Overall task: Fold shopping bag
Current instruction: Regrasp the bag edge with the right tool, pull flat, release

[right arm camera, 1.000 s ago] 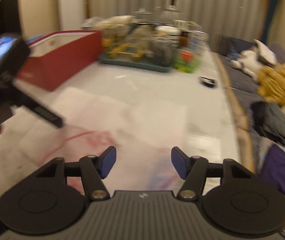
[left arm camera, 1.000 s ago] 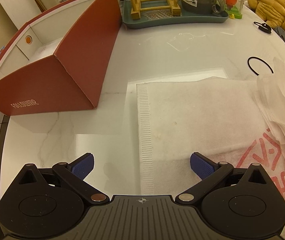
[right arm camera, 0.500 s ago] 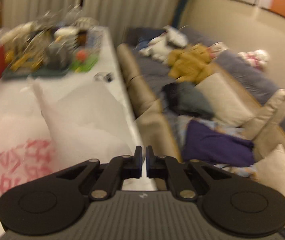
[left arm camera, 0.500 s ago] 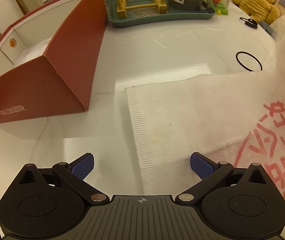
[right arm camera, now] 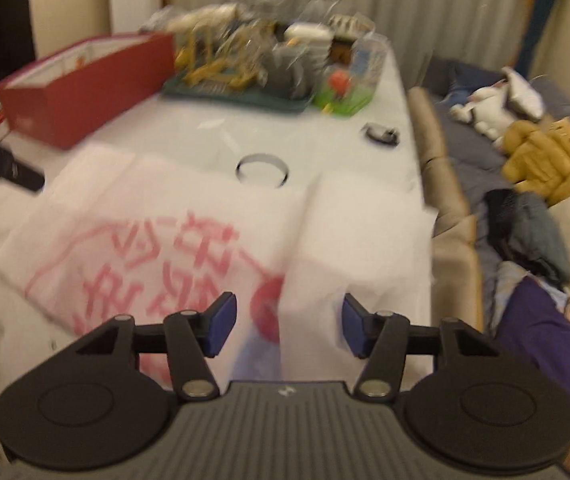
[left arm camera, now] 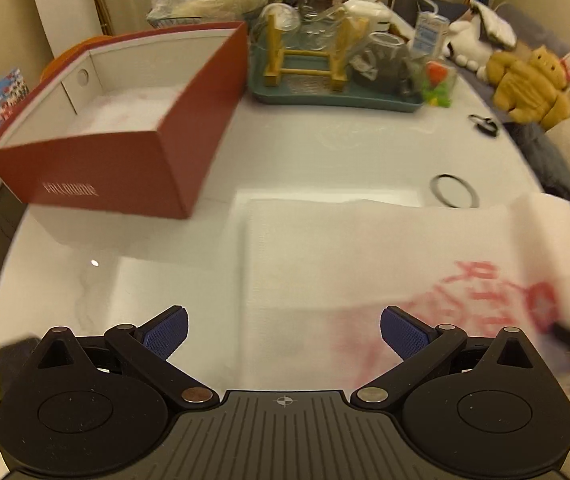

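- White marble table (left arm camera: 325,148) carried the work, with a red box (left arm camera: 133,136) and a dish rack (left arm camera: 333,80) at its far side and a sofa (right arm camera: 525,216) alongside.
- The shopping bag (left arm camera: 365,256) lay spread flat near the table's front edge, red print up, one end hanging over the side by the sofa.
- It looked thin, light and limp, likely slippery on the glossy top; corners or the ribbed edge seemed the best places to pinch.
- The left gripper (left arm camera: 284,332) stood wide open above it, holding nothing.
- The right gripper (right arm camera: 289,326) had just been opening, its jaws half apart over the bag, pads not pressing it.
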